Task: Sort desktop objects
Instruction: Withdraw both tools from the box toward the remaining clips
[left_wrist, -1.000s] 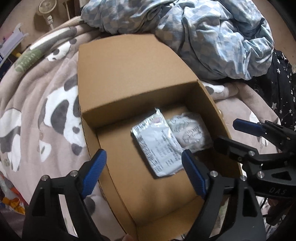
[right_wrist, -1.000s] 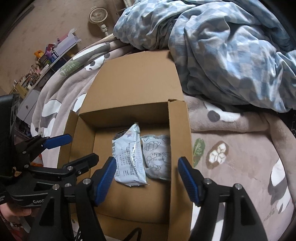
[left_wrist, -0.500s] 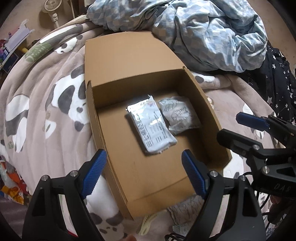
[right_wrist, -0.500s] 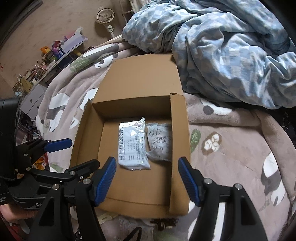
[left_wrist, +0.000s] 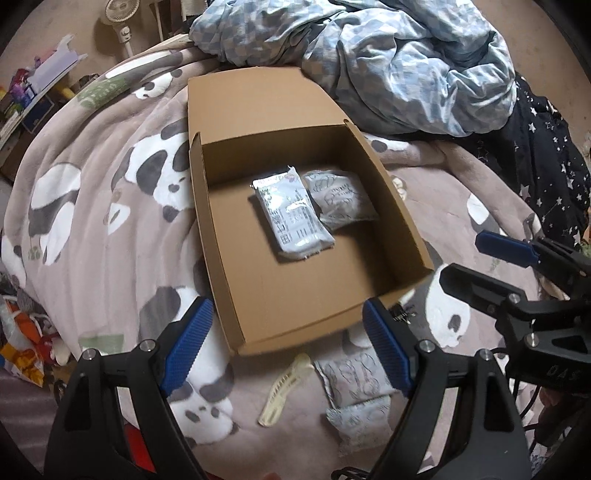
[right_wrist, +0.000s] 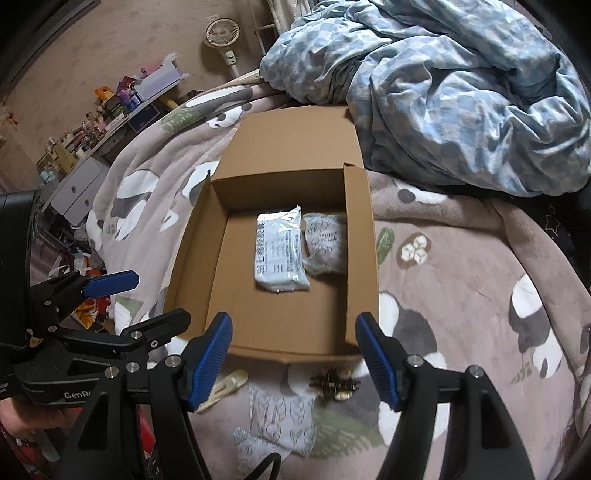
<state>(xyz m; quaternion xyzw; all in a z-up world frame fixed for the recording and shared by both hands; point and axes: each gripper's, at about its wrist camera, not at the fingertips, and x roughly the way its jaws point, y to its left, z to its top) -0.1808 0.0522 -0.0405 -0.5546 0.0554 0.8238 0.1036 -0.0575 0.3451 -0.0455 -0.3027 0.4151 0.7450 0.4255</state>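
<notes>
Both claws, left (left_wrist: 288, 347) and right (right_wrist: 293, 356), have backed off the box (left_wrist: 295, 295) gaping empty, exposing a pouch (left_wrist: 354, 376) and clip (left_wrist: 284, 384) on the bed, likely next.

Both wrist views look down, forward over cardboard box (left_wrist: 295, 295) (right_wrist: 273, 325); left view from box's left, right from right.
</notes>
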